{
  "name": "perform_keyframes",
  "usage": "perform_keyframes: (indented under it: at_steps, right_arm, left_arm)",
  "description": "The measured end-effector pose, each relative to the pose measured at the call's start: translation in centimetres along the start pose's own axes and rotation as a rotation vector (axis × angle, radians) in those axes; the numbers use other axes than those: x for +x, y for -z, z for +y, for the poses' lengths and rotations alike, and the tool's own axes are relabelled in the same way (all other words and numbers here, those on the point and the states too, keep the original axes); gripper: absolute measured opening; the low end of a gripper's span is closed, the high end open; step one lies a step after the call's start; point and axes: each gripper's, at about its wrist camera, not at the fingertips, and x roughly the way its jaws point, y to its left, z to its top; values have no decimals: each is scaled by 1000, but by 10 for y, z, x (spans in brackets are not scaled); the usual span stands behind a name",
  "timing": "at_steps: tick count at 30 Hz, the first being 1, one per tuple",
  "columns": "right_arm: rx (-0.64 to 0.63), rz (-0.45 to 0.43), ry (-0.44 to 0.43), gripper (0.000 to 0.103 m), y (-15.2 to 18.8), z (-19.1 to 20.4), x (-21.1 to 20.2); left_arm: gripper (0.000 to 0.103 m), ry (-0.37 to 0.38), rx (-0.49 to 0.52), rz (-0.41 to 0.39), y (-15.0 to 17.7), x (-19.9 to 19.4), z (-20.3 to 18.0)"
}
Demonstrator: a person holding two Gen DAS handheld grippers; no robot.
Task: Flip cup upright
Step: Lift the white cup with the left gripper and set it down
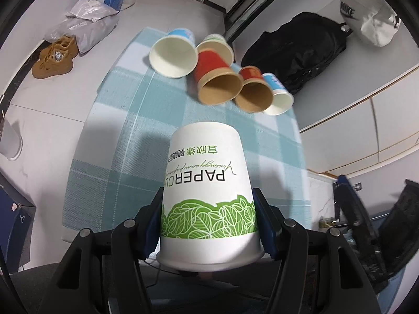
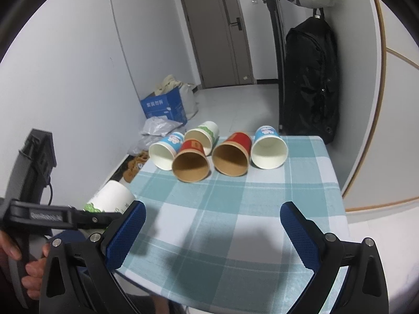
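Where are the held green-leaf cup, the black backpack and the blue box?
green-leaf cup [image 1: 207, 183]: left wrist view, printed side wall.
black backpack [image 2: 309, 78]: right wrist view, front panel.
blue box [image 2: 163, 107]: right wrist view, printed front face.

A small table draped in a teal-and-white checked cloth [image 2: 235, 209] carries five paper cups lying on their sides at its far end, open mouths facing the cameras. From the left: a blue-and-white cup [image 2: 166, 150], a red cup with a brown inside [image 2: 191, 162], behind those a white cup with green leaf print [image 2: 205, 133], then a second red cup [image 2: 231, 154] and a second blue-and-white cup [image 2: 268, 147].
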Motion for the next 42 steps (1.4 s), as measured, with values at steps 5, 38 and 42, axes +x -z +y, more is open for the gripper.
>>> perform_keyframes:
  at_steps: [5,38,42]
  right_arm:
    - [-17,16,16,103,5,1,4]
    - [-15,49,38,103,9,1,13]
    - [-13,47,39,103,9,1,12]
  left_arm:
    - [57,3,-3,41,0,9,3]
    - [76,-125,40,48,-2,32,-5]
    - [76,-145,56,31,-3,30,-8]
